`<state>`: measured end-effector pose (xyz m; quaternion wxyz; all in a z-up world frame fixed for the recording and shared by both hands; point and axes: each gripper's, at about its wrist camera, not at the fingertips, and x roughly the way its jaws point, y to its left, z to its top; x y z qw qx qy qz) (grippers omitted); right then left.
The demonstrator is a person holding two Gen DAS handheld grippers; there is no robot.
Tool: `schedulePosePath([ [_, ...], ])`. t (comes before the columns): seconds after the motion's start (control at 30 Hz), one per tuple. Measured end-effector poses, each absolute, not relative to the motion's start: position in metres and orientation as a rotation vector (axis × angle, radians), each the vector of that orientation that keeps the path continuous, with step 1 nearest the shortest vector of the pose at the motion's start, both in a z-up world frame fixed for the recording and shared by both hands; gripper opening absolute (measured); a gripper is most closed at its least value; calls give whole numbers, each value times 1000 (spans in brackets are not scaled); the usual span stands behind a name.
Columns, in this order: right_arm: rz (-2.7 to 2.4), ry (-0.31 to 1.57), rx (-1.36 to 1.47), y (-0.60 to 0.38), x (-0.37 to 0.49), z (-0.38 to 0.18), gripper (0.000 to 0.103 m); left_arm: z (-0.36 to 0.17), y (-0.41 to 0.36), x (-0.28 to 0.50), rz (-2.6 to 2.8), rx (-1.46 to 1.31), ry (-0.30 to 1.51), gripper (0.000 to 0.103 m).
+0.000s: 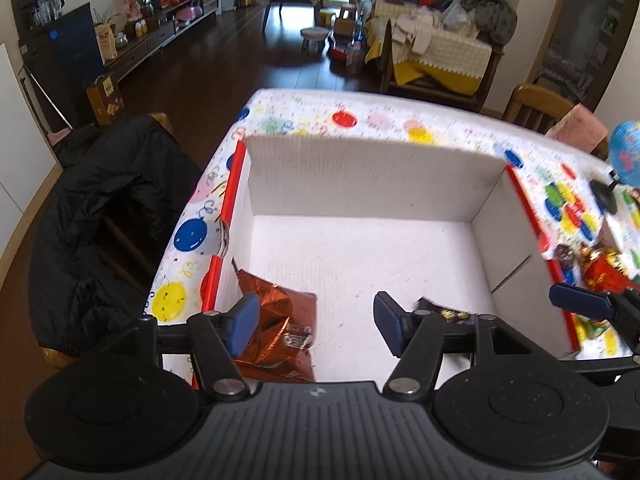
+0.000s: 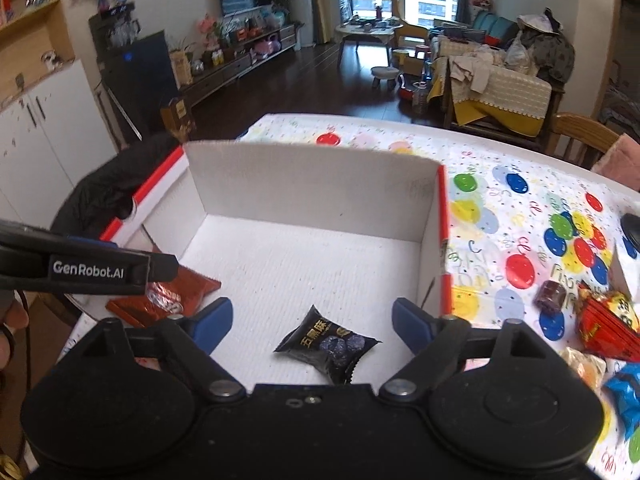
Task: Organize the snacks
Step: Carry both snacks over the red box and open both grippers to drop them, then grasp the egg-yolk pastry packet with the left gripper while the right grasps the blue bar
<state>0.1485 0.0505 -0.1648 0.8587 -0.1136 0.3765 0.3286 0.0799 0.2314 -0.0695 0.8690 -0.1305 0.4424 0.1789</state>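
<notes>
left wrist: steep down, close over box (image 1: 360,184) | right wrist: same, from right | shared: box interior

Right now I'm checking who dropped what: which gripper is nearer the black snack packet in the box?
Right. The right gripper hangs over the black snack packet, fingers open astride it; the left gripper is over the copper foil bag, beside.

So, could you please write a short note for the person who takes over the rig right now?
Left gripper: jaws open, empty, over the box.
Right gripper: jaws open, empty, over the box.
Done: brown snack packet and black snack packet lie on the floor of the white box.
Left: red packet, small dark candy and blue packet wait on the balloon tablecloth, right of the box.
</notes>
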Motion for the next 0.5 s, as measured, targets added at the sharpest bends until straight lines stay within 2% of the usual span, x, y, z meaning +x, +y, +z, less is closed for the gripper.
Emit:
schedulePosePath([
  [0.17,676,758,-198,35,142,-149,90,-54,221,72,359,-271,880,66],
  [0.27,663,724,-169,24,135,-139,97,-43,212,67,345,-267,846,66],
  [0.5,636,665,-92,-10,123,-115,101,-21,186,55,302,-267,770,73],
])
